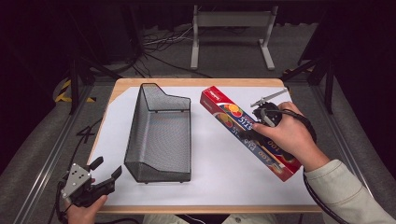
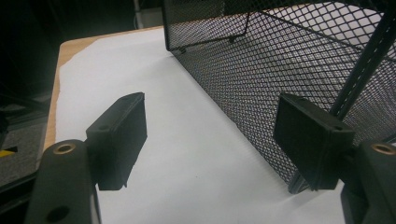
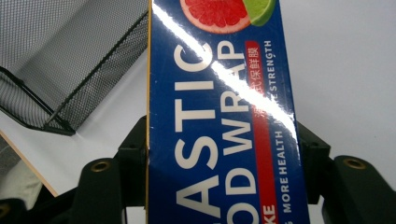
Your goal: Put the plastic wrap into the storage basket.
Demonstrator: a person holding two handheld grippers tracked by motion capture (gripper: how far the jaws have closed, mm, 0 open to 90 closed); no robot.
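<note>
Jaws of the right gripper (image 3: 219, 172) clamp the plastic wrap box (image 3: 219, 116).

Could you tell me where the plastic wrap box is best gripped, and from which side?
Grip the plastic wrap box across its narrow width near mid-length, coming from above. It is long and slim and lies flat and diagonal on the table, so the jaws span its width easily and a middle hold should keep it balanced. The right gripper already straddles it that way.
</note>
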